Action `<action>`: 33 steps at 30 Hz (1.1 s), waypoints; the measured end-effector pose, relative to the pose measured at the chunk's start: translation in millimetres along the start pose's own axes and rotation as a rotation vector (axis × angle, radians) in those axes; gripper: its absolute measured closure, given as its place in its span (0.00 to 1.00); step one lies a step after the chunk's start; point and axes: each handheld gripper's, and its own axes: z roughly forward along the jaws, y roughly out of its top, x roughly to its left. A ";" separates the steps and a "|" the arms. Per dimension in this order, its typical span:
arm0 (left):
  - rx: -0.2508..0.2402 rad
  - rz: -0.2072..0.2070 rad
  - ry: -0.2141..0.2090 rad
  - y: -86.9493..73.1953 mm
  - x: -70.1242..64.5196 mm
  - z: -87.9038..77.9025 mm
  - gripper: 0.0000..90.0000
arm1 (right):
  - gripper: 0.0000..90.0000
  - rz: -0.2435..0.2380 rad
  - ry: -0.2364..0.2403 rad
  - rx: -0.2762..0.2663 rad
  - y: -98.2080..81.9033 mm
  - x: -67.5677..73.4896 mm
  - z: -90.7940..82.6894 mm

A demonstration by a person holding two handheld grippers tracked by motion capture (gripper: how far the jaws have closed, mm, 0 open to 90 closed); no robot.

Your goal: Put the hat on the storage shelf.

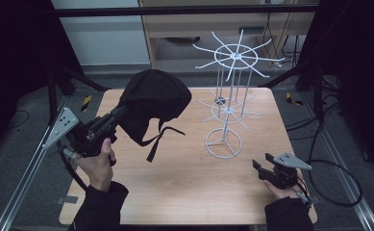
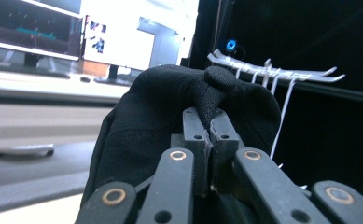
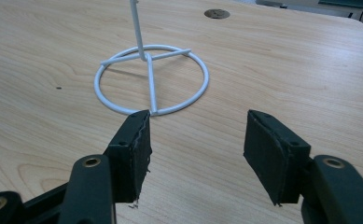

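Note:
A black cap (image 1: 153, 103) hangs in the air over the table's left half, its strap dangling toward the wood. My left gripper (image 1: 117, 117) is shut on the cap's fabric. In the left gripper view the two jaws pinch a fold of the cap (image 2: 170, 116) between them, and my left gripper (image 2: 208, 122) points toward the white rack's upper arms (image 2: 272, 72). The white wire rack (image 1: 228, 86) stands on the table's right half, with a ring base (image 1: 223, 143) and spoked tiers. My right gripper (image 1: 262, 163) rests near the front right, open and holding nothing, facing the ring base (image 3: 151, 79).
The wooden table (image 1: 194, 178) is bare in front of the rack. A small round grommet (image 3: 216, 13) sits in the tabletop behind the rack. Metal rails run along both sides of the table, and dark curtains close in left and right.

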 end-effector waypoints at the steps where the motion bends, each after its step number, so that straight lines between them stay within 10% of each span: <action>1: -0.011 0.001 -0.007 2.3 -2.3 0.8 0.97 | 0.46 0.000 0.000 0.000 0.0 0.0 0.0; 10: -0.093 0.025 -0.054 23.8 -21.2 6.5 0.97 | 0.46 -0.004 0.000 0.003 -0.6 -1.0 1.0; 33: -0.066 0.058 -0.109 88.1 -41.2 39.3 0.97 | 0.46 -0.011 0.002 0.014 -2.0 -2.0 3.5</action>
